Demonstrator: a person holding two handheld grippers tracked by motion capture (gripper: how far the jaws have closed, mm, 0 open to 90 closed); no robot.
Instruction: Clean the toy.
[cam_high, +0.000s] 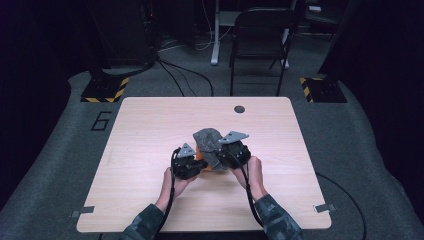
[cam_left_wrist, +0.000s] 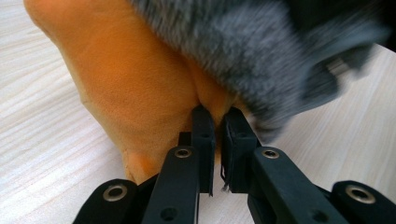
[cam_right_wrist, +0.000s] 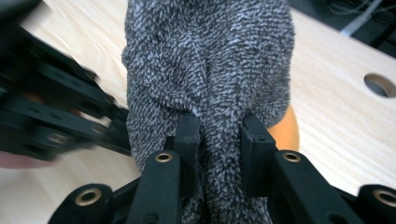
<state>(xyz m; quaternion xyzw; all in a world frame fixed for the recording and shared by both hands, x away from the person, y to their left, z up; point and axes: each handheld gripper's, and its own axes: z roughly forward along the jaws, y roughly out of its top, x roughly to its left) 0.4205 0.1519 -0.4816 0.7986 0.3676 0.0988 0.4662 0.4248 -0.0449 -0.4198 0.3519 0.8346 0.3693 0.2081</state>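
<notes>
Across the pale wood counter (cam_high: 150, 150), near its middle: two cloths bunched together, with a round dark hole (cam_high: 239, 109) toward the far edge and metal clips at the two near corners.

Uppermost, a grey terry cloth (cam_high: 209, 142), lifted and draped over the other; a gathered fold of it pinched between the jaws of the right gripper (cam_right_wrist: 218, 122), seen up close in the right gripper view, nap bulging on either side of the jaws. Under and beside it, a smooth orange cloth (cam_left_wrist: 135, 79), resting on the counter and partly covered by the grey one; a ridge of its edge nipped by the left gripper (cam_left_wrist: 218, 112), jaws drawn nearly together with only a thin gap (cloth wedged in it).

Progress, as a judgement: both grasps made, the two cloths not yet apart, the grey one raised but overlapping the orange at the point where the grippers meet. Left to do, probably: drawing the hands apart to separate the pair, then laying out or folding each.

Writing: a large "6" (cam_high: 102, 121) marked on the grey floor left of the counter; nothing legible on cloths or grippers.
</notes>
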